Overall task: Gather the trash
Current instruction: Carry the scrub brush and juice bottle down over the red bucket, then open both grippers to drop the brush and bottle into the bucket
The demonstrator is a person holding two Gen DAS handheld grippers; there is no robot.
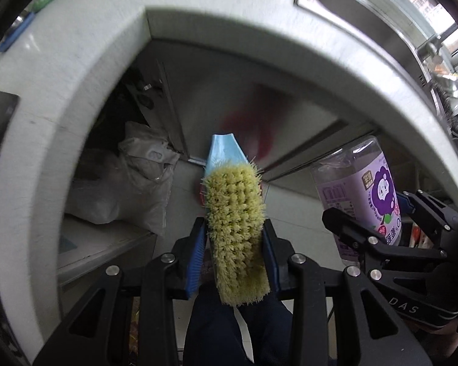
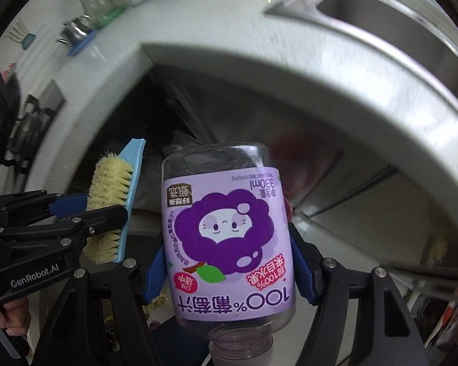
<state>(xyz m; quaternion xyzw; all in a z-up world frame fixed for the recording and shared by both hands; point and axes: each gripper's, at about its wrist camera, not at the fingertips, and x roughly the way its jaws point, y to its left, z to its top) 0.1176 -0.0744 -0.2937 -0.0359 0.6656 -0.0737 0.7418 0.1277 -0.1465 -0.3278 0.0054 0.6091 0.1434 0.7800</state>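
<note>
Brush: your left gripper (image 1: 235, 256) pinches a scrubbing brush (image 1: 235, 222) with a light blue back and yellowish bristles; the blue pads (image 1: 198, 259) press on its two long sides and the blue tip points away from you, toward the cabinet below the counter.
Bottle: your right gripper (image 2: 229, 259) clamps a clear plastic bottle (image 2: 226, 238) with a purple grape-juice label. It hangs upside down, the open threaded neck toward the camera and the base pointing away; no cap shows.
Fingers: both pairs are closed onto their loads, the left narrow on the brush, the right wide around the bottle.
Landmark: the white counter (image 1: 85, 70) curves across the upper half of both views, its front edge above both held things.
Open room: you have free space below the counter edge, in front of the grey cabinet front (image 1: 229, 97).
Sink: a steel sink (image 2: 390, 12) is set into the counter, to the right.
Under the counter: a crumpled white bag (image 1: 137, 189) sits in the open cabinet to the left of the brush.
Neighbour: the two grippers hang close side by side, brush left of bottle, not touching.
Below: your dark trouser legs (image 1: 216, 329) show beneath the left gripper.
Blur: a red shape on the cabinet front is too smeared to name.
</note>
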